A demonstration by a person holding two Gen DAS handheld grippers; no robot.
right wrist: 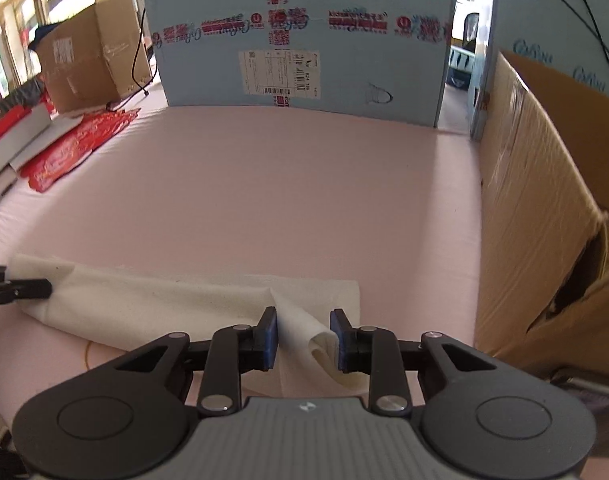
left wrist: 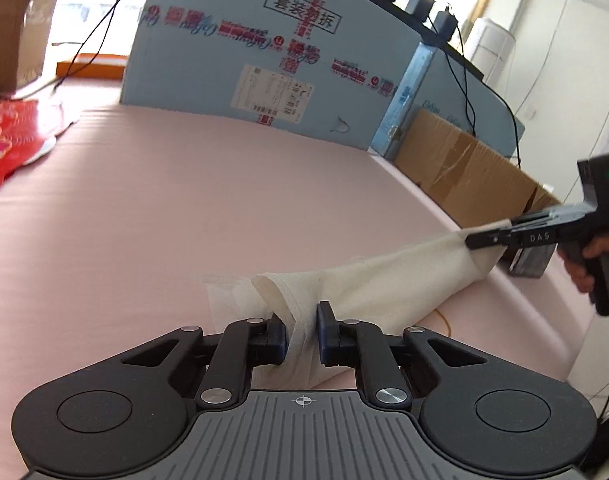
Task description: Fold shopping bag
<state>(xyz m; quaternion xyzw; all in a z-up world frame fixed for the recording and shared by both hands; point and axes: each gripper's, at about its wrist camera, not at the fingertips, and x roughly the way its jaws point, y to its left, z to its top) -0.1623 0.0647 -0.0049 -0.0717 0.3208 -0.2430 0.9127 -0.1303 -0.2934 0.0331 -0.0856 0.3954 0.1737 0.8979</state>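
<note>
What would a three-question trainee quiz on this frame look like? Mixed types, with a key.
1. True or false: the cream fabric shopping bag lies untouched on the pink cloth-covered surface.
2. What stands at the far edge of that surface? A) a pale blue printed cardboard box B) a green plastic bin C) a metal rack
3. Short answer: which gripper's jaws are closed on the bag?

Key
1. False: it is gripped at both ends.
2. A
3. Both: the left gripper and the right gripper.
</note>
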